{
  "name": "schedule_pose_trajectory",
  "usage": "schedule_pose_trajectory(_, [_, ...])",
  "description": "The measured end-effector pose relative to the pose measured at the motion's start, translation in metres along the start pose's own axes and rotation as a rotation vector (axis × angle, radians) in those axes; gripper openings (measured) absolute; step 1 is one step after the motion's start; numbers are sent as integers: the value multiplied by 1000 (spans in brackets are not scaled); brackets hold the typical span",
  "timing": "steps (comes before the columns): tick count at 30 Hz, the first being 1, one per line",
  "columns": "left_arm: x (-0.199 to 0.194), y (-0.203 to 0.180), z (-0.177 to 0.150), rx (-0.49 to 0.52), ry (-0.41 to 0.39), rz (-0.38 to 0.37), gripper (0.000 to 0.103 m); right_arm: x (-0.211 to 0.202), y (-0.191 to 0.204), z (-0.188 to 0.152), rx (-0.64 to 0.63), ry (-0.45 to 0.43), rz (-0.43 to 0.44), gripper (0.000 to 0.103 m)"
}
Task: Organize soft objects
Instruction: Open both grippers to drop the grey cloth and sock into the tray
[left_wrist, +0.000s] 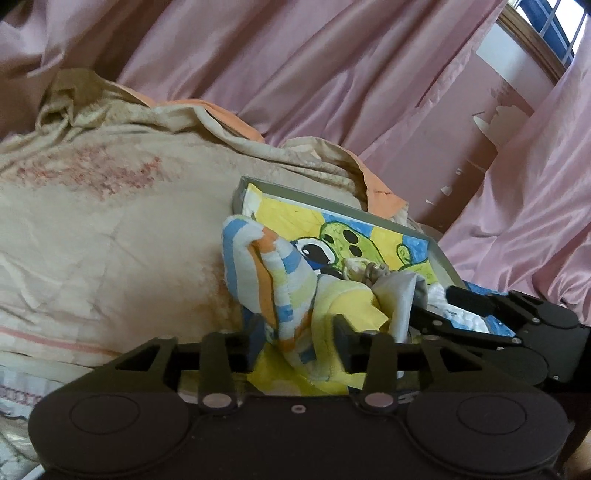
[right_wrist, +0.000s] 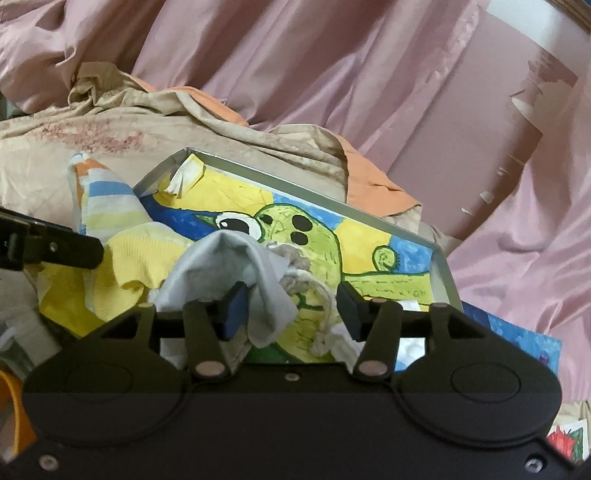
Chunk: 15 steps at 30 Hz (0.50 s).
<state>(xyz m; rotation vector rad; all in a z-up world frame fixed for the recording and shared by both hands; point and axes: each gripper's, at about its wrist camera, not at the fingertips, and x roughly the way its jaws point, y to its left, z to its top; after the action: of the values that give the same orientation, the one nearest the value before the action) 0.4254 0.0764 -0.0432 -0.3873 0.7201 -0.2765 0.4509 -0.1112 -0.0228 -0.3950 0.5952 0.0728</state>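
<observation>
A shallow grey tray (left_wrist: 332, 200) (right_wrist: 295, 184), lined with a painting of a green creature, lies on the bedding. A striped blue, orange and white cloth (left_wrist: 258, 266) (right_wrist: 107, 199), a yellow cloth (left_wrist: 354, 302) (right_wrist: 140, 251) and a grey cloth (left_wrist: 395, 291) (right_wrist: 229, 266) are heaped at its near corner, beside a knotted cord (right_wrist: 295, 266). My left gripper (left_wrist: 299, 343) is open, with the striped cloth hanging loosely between its fingers. My right gripper (right_wrist: 291, 310) is open too; the grey cloth drapes against its left finger (right_wrist: 234, 310).
Crumpled beige bedding (left_wrist: 110, 221) with an orange edge fills the left and back. Pink curtains (left_wrist: 332, 74) hang behind, with a window (left_wrist: 546, 29) at the top right. A blue painting (right_wrist: 517, 332) lies right of the tray.
</observation>
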Motion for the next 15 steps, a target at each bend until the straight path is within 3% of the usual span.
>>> schedule_pose_trajectory(1, [-3,-2,0,11,-5,15,56,-3,-2,0,10,-4,1,51])
schedule_pose_trajectory(9, [-30,-11,1,42,-39,69,67,-39,-21,-1,94,-60,29,75])
schedule_pose_trajectory(15, [-63,-23,3,47,-125,111,79,-76,-37,-1,168,-128,57,90])
